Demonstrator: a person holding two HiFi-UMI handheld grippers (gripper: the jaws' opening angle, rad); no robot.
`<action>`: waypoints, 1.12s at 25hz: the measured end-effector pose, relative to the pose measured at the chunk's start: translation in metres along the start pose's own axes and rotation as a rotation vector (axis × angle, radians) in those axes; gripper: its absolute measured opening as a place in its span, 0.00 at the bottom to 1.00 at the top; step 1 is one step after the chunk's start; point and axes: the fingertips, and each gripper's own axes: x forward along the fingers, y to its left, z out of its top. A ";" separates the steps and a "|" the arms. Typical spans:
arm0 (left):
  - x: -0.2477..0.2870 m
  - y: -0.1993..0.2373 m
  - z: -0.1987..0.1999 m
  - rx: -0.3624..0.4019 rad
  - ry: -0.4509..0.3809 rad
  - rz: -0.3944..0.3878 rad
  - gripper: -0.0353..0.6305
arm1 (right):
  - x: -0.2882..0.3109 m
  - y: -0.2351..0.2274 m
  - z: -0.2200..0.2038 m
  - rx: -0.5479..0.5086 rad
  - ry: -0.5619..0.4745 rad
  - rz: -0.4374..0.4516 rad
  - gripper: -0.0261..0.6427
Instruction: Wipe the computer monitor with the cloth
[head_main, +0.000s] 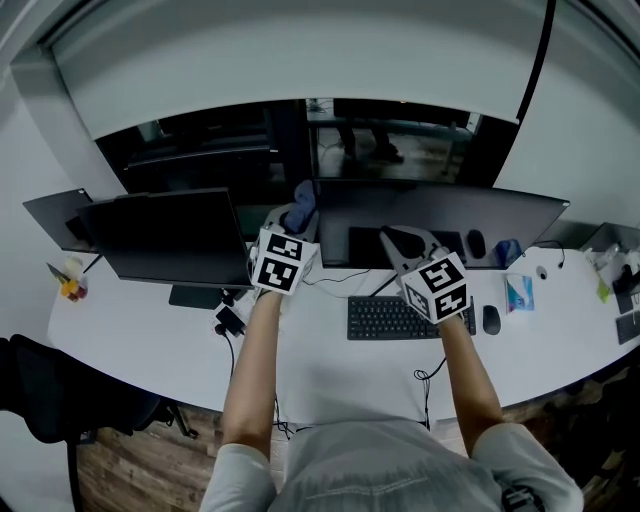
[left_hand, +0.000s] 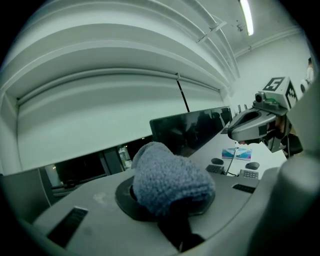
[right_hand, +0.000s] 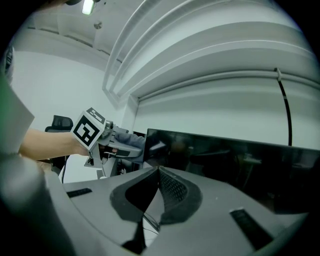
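shirt (head_main: 385, 465): grey, short-sleeved | left gripper (head_main: 295, 215), right gripper (head_main: 392, 240): grey, black-white marker cubes

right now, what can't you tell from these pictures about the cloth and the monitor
- Whether the cloth touches the monitor: head view, too small and dark.
- Smudges on its screen: every view, dark and reflective.
- Left gripper jaw tips: left gripper view, the cloth covers them.

The cloth (left_hand: 170, 182) is a fuzzy blue-grey. The computer monitor (head_main: 440, 215) is black, as are the second monitor (head_main: 165, 235) at the head view's left, the keyboard (head_main: 385, 318) and the mouse (head_main: 491, 319). The desk (head_main: 330, 370) is white. The left gripper (head_main: 297, 212) and right gripper (head_main: 388, 236) carry white cubes with black square markers. At lower left, the chair (head_main: 50, 400) is black and the floor (head_main: 130, 470) is brown wood-grain.
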 end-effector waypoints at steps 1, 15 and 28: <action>0.002 -0.002 -0.008 -0.009 0.014 -0.001 0.12 | 0.000 0.000 -0.002 0.001 0.004 -0.001 0.04; 0.035 -0.031 -0.109 -0.114 0.185 0.022 0.12 | -0.012 -0.005 -0.052 0.061 0.076 -0.033 0.04; 0.054 -0.058 -0.179 -0.211 0.285 0.004 0.12 | -0.021 -0.012 -0.090 0.053 0.154 -0.049 0.04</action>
